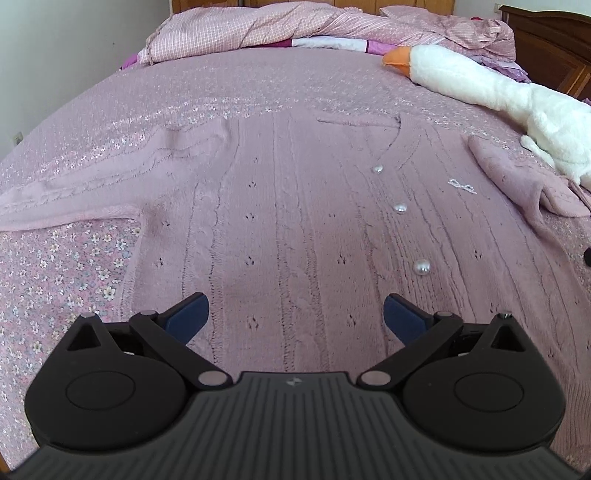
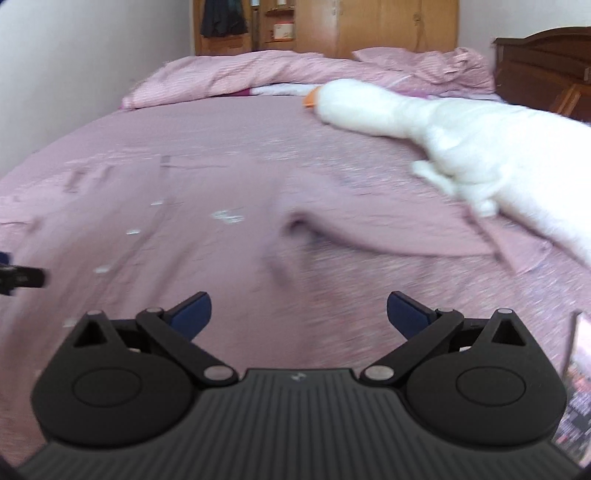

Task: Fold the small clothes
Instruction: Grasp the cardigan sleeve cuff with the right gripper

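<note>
Knitwear fills the near half of the bed [image 1: 221, 81]: a pink cable-knit cardigan [image 1: 280, 229] lies front-up and spread flat, presumably so its folds can be made cleanly on the floral bedspread. Toward the bed's left edge its left sleeve [image 1: 85, 184] stretches straight out sideways, flat and unfolded, which I judge makes it the next part to bring inward. Over the lower middle of the garment hangs the left hand-held gripper [image 1: 295, 314], its blue fingers spread wide with nothing between them; it seems to be placed above the body panel ready to come down on fabric. Just right of it runs the row of pearl buttons [image 1: 400, 208], fastened, keeping the front panels together. Farther right the other sleeve [image 1: 517, 177] is bunched and doubled over near the right edge of the bed, beside the white plush goose [image 1: 498, 96], which lies along that edge and touches or nearly touches the crumpled cuff. The right hand-held gripper [image 2: 299, 310] also stands open and empty, facing that rumpled sleeve in a motion-blurred view, so finer detail there cannot be told. A rolled pink quilt [image 1: 258, 29] sits at the far edge, well apart from the work.
</note>
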The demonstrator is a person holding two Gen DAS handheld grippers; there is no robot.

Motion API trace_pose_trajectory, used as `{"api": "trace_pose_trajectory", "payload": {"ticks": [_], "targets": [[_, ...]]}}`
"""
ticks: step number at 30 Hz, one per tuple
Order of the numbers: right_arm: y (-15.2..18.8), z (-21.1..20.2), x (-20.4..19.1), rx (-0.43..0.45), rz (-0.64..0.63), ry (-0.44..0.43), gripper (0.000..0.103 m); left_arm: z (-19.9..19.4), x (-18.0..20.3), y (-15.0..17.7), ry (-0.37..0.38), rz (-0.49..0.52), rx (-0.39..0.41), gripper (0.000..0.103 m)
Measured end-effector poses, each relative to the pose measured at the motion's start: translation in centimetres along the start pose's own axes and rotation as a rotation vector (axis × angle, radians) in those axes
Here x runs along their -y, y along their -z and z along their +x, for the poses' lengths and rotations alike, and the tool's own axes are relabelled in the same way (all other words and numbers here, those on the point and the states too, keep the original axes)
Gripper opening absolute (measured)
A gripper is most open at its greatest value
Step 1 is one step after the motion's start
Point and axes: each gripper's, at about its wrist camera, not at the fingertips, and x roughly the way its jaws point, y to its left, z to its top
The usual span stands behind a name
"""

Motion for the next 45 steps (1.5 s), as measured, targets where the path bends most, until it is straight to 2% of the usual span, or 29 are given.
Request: {"api": "trace_pose_trajectory", "payload": {"ticks": [7, 10, 14, 17, 20, 22, 24, 25, 27, 29, 30, 34, 45], "targets": [[-1.1, 4.2, 7.6, 0.004, 0.078, 0.133, 0.103, 1.3, 1.0, -0.3, -0.031, 0.01, -0.017, 0.103], [-1.4, 6.2, 10.1, 0.001, 0.114, 0.177, 0.099, 2.0, 1.2, -0.3, -0.045, 0.018, -0.028, 0.103], [-2.0, 8.5, 13.0, 0.001, 0.138, 0.249, 0.08, 3.0, 1.5, 0.0, -0.065, 0.029, -0.049, 0.103], [-2.3, 10.1, 14.7, -0.008, 0.133, 0.316, 0.075, 3.9, 1.8, -0.1, -0.075, 0.031, -0.066, 0.103], [-2.3, 11.5, 16.0, -0.033, 0.132, 0.336, 0.068, 4.3, 1.9, 0.1, -0.078, 0.036, -0.063, 0.103], [-2.1, 11.7, 16.8, -0.023, 0.172, 0.309, 0.064, 4.5, 2.0, 0.2, -0.079, 0.04, -0.061, 0.103], [-2.1, 11.5, 17.2, -0.012, 0.203, 0.289, 0.046, 4.6, 2.0, 0.2, -0.079, 0.041, -0.059, 0.103], [-2.1, 11.4, 17.2, -0.009, 0.204, 0.295, 0.042, 4.7, 2.0, 0.3, -0.078, 0.042, -0.058, 0.103], [-2.1, 11.1, 17.1, -0.004, 0.199, 0.294, 0.023, 4.7, 1.8, 0.3, -0.074, 0.042, -0.054, 0.103], [-2.3, 10.5, 17.0, -0.005, 0.209, 0.284, 0.011, 4.7, 1.7, 0.4, -0.072, 0.044, -0.05, 0.103], [-2.4, 10.1, 17.0, -0.002, 0.212, 0.277, 0.009, 4.7, 1.7, 0.4, -0.071, 0.046, -0.05, 0.103], [-3.2, 8.1, 16.5, 0.019, 0.232, 0.208, 0.008, 4.5, 1.8, 0.5, -0.07, 0.05, -0.049, 0.103], [-6.6, 2.0, 12.8, 0.082, 0.375, -0.086, 0.008, 2.7, 0.4, 0.3, -0.091, 0.045, -0.031, 0.103]]}}
